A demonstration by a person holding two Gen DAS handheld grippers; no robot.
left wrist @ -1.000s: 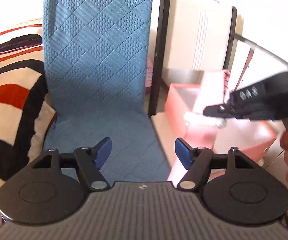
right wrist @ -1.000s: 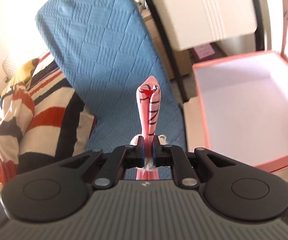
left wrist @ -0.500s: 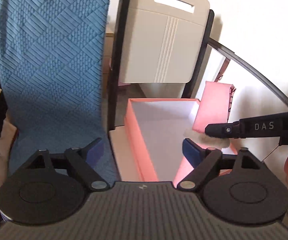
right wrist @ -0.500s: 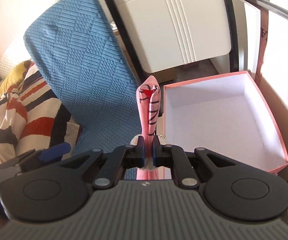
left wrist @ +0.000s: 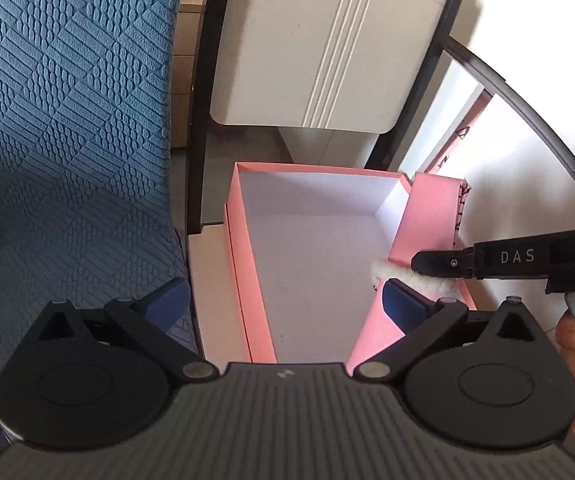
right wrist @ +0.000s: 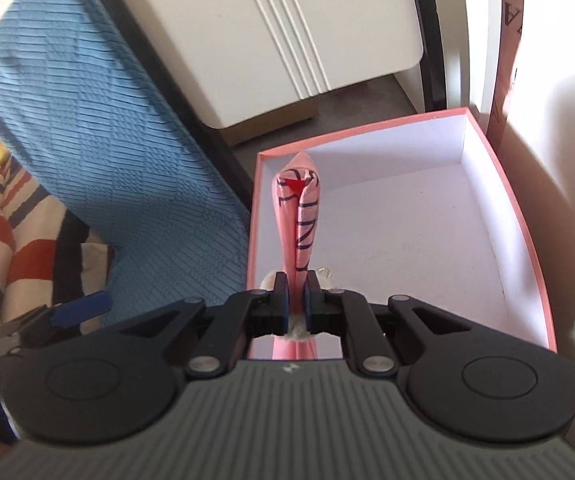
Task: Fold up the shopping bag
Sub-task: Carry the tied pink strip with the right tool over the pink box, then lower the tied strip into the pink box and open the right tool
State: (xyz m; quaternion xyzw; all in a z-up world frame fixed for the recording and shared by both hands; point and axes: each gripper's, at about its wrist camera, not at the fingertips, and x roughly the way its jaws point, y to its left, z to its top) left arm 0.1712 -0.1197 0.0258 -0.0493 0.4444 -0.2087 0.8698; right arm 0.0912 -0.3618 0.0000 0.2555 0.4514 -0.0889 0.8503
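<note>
R gripper [right wrist: 295,300]: jaws pinching folded pink bag [right wrist: 298,216], held over open pink box [right wrist: 527,240]. L gripper [left wrist: 283,304]: jaws opening wide, nothing btwn them.

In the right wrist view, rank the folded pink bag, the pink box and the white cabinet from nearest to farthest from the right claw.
1. Folded pink bag: clamped in the right claw.
2. Pink box: open, just beyond and right.
3. White cabinet: farthest, behind the box.
</note>
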